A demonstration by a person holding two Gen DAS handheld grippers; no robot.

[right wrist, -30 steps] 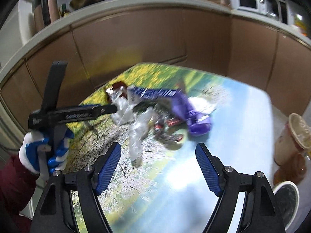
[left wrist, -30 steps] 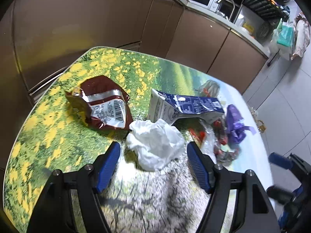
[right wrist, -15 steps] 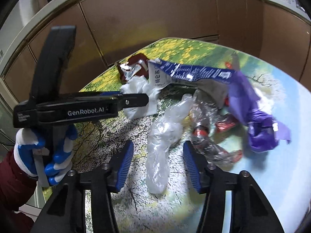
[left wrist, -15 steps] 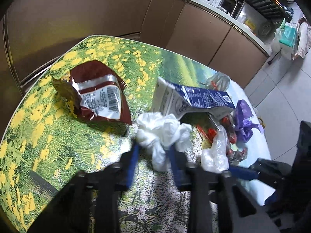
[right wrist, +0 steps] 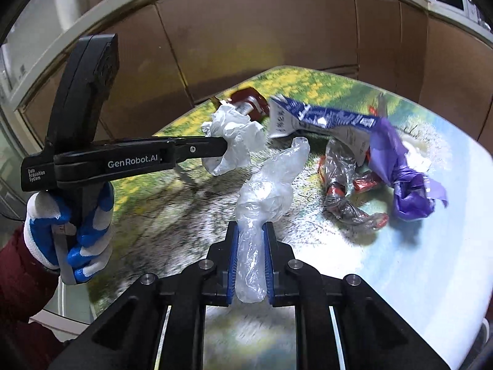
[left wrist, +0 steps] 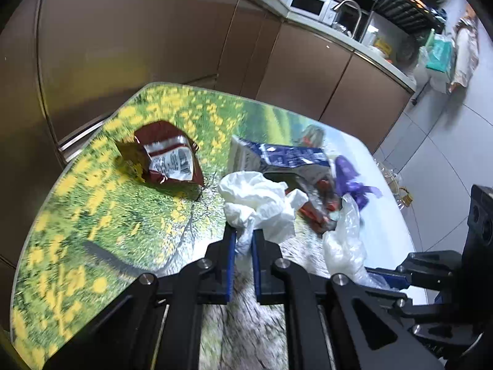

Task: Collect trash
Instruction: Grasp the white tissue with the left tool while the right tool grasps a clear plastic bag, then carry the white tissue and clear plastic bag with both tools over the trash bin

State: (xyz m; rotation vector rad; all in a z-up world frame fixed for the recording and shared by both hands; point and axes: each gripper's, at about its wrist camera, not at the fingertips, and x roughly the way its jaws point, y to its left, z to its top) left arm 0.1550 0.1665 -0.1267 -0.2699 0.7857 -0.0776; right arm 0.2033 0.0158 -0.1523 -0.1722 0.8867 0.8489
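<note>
Left tool (left wrist: 243, 240) closing on crumpled white tissue (left wrist: 258, 203); right tool (right wrist: 251, 246) closing on clear plastic bag (right wrist: 268, 185).

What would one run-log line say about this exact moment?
left gripper: closing on crumpled white tissue | right gripper: closing on clear plastic bag | left on table: blue carton, purple bag, brown snack packet

Black grippers, blue jaws; white-and-blue glove (right wrist: 69, 234); maroon sleeve (right wrist: 18, 283).
</note>
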